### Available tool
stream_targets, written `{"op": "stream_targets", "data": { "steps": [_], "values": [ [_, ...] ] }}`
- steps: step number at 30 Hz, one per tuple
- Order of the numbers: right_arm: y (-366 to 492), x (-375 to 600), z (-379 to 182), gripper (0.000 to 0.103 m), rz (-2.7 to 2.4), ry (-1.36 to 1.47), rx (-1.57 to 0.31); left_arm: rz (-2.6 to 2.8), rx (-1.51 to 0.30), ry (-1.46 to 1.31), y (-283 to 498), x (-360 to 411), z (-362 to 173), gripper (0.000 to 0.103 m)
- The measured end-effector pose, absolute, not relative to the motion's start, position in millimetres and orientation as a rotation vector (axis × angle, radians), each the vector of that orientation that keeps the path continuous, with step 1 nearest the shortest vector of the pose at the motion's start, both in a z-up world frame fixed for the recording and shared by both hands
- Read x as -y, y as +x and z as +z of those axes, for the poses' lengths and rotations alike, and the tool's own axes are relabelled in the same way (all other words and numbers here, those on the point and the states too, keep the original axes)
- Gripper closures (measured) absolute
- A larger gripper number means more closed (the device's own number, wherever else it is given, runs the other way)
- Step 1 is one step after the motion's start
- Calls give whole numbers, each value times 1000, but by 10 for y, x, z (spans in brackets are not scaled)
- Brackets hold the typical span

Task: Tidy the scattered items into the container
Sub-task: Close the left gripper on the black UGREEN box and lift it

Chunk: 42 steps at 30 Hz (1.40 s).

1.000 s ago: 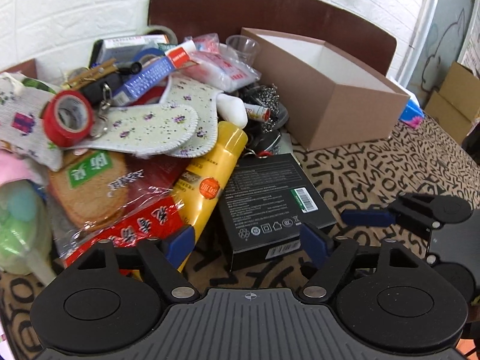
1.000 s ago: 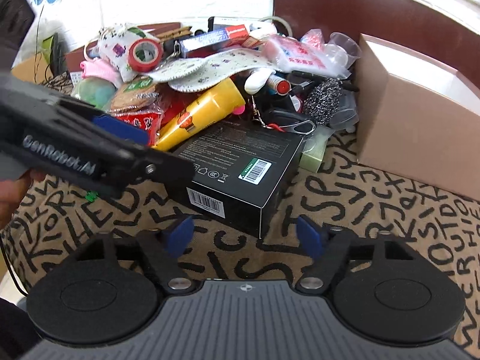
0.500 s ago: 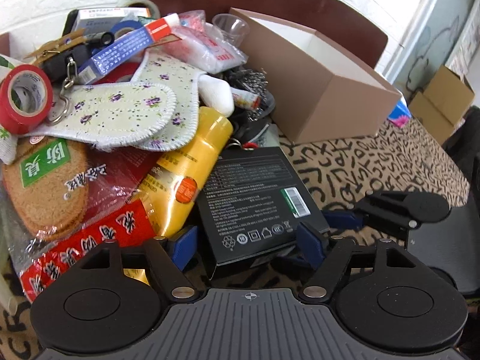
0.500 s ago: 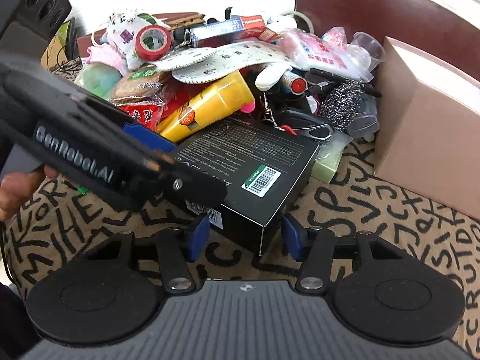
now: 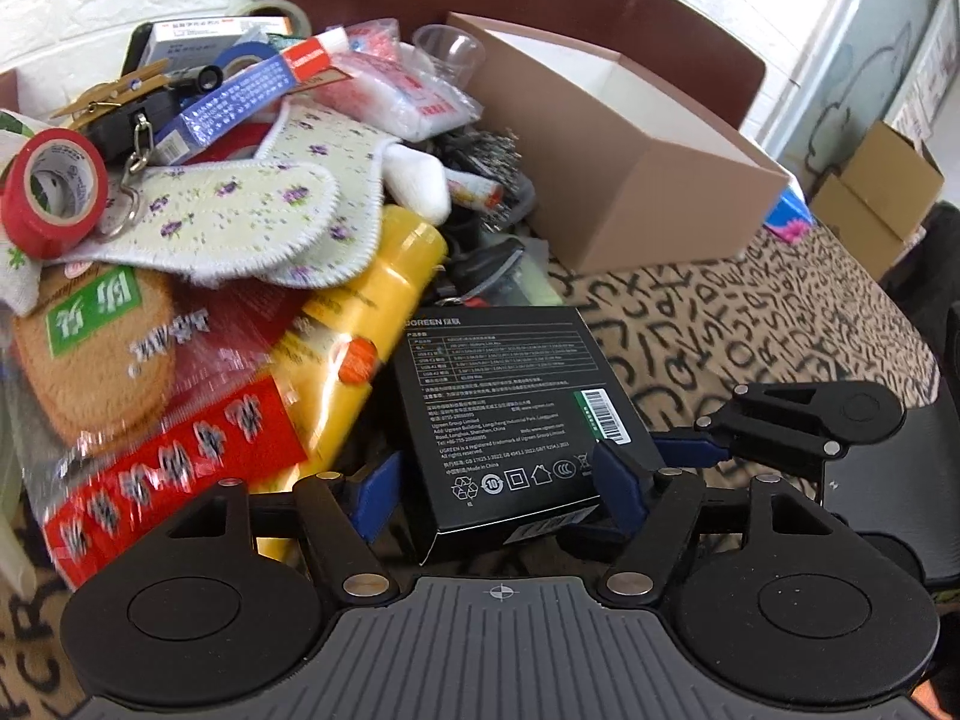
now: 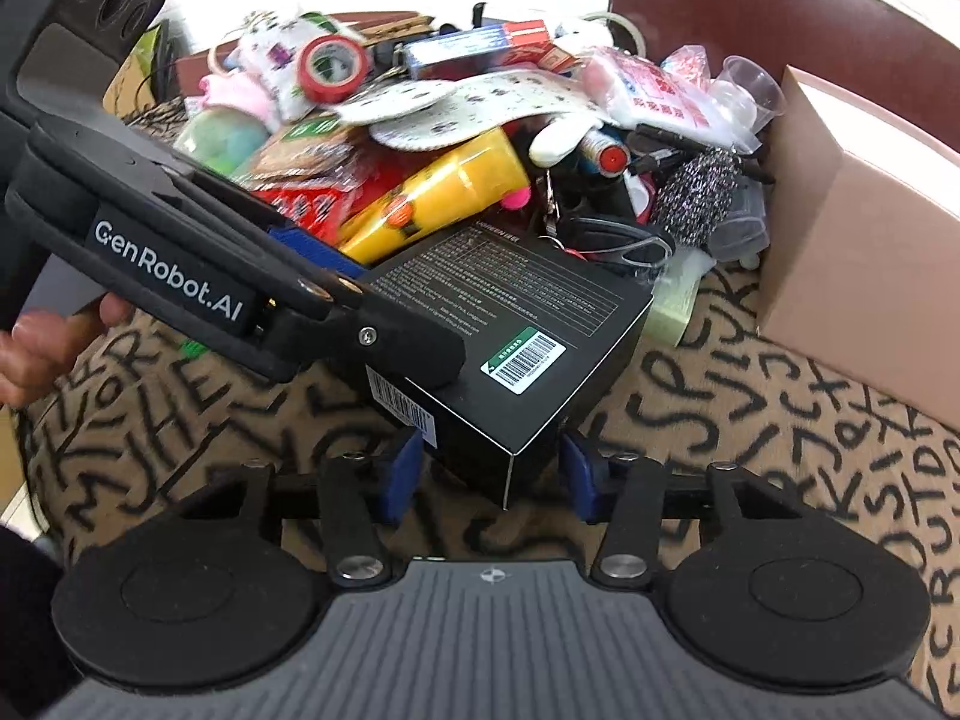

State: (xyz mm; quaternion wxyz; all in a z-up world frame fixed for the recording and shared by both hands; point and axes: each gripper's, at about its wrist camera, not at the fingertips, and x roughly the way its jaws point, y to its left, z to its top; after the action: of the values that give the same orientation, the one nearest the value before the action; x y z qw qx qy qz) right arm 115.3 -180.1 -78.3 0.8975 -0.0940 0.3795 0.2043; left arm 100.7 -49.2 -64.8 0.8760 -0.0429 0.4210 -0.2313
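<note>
A black boxed gadget (image 5: 510,408) (image 6: 516,324) lies on the letter-print cloth at the near edge of a heap of scattered items. My left gripper (image 5: 498,492) straddles its near end and its jaws are closing; the right pad meets the box edge, the left pad stands just off it. My right gripper (image 6: 489,474) is also closing, with the box's near corner between its blue pads. The left gripper (image 6: 366,294) crosses the right wrist view over the box. The brown cardboard container (image 5: 660,192) (image 6: 840,228) stands open to the right.
The heap holds a yellow bottle (image 5: 372,324), biscuit packet (image 5: 108,360), floral insoles (image 5: 240,216), red tape roll (image 5: 54,186), steel scourer (image 6: 696,192) and plastic cup (image 5: 450,54). A hand (image 6: 36,342) grips the left tool. Cardboard boxes (image 5: 882,192) sit beyond the table.
Both grippers have moved in on the black box and narrowed their jaws. The box now sits between the pads of each, where earlier it lay ahead of them.
</note>
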Motion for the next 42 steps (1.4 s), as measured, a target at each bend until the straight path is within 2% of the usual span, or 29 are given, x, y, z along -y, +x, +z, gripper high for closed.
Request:
{"op": "stream_targets", "data": {
  "steps": [11, 12, 14, 15, 16, 23, 25, 28, 31, 39, 42],
  "values": [
    [620, 1848, -739, 47, 445, -191, -805, -545, -891, -59, 524, 538, -640, 30],
    [628, 1850, -738, 46, 443, -183, -803, -544, -890, -64, 538, 535, -635, 25],
    [653, 1852, -728, 40, 443, -167, -796, -523, -882, -65, 566, 537, -611, 21],
    [662, 1847, -723, 30, 441, -169, -787, -506, -875, -54, 574, 546, -602, 16],
    [670, 1840, -718, 26, 437, -178, -775, -493, -865, -45, 595, 552, -594, 13],
    [747, 1890, -770, 25, 443, -159, -782, -521, -898, -89, 759, 551, -661, 15],
    [752, 1901, -772, 25, 444, -153, -788, -553, -899, -95, 759, 552, -661, 21],
    [759, 1896, -764, 25, 451, -157, -788, -552, -898, -98, 771, 550, -671, 19],
    [760, 1874, -763, 26, 460, -176, -782, -555, -909, -110, 798, 557, -686, 21],
    [790, 1859, -787, 27, 480, -183, -783, -561, -913, -110, 835, 563, -716, 20],
    [799, 1828, -791, 26, 479, -194, -793, -563, -906, -86, 823, 577, -715, 25]
  ]
}}
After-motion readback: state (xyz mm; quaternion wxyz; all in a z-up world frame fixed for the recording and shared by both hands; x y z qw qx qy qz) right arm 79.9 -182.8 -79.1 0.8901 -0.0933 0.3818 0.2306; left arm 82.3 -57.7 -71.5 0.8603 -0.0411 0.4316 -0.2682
